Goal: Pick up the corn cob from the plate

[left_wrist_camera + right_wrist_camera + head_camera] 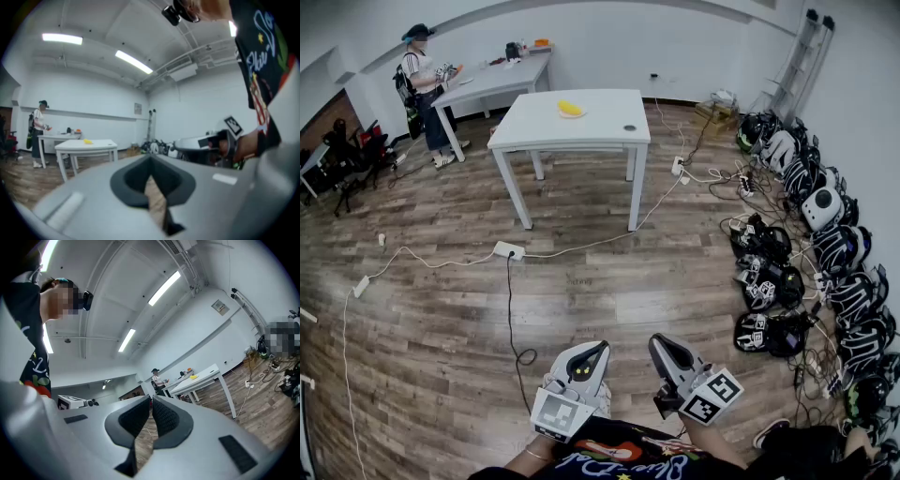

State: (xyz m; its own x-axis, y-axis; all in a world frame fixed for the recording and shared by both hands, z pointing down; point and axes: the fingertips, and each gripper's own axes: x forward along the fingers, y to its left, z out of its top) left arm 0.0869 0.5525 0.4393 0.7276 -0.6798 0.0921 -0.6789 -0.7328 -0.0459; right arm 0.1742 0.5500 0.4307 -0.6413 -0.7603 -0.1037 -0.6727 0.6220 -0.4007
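A brown wood-plank floor [441, 309] and white walls were recorded in a large room. A white square table [600, 122] was noted standing well away from the operator. A longer white table [502, 75] stood behind it, and a person [420, 89] was seen beside that one. Black-and-white helmets [825, 262] were found heaped along the right-hand wall. White cables [581, 246] with power strips were observed trailing across the boards.

The left gripper [601, 347] and the right gripper [657, 339] were held low and close to the body, well apart from both tables. Each was confirmed closed, with nothing between its jaws.

The yellow corn cob [570, 109] was located on the square table's top, towards its left as seen in the head view. Its plate could not be made out.

Long ceiling strip lights [133, 62] were shown only in the two gripper views. The helmet row was laid out in full only in the head view. In both gripper views the cob was reduced to a small yellow speck on the distant tabletop.
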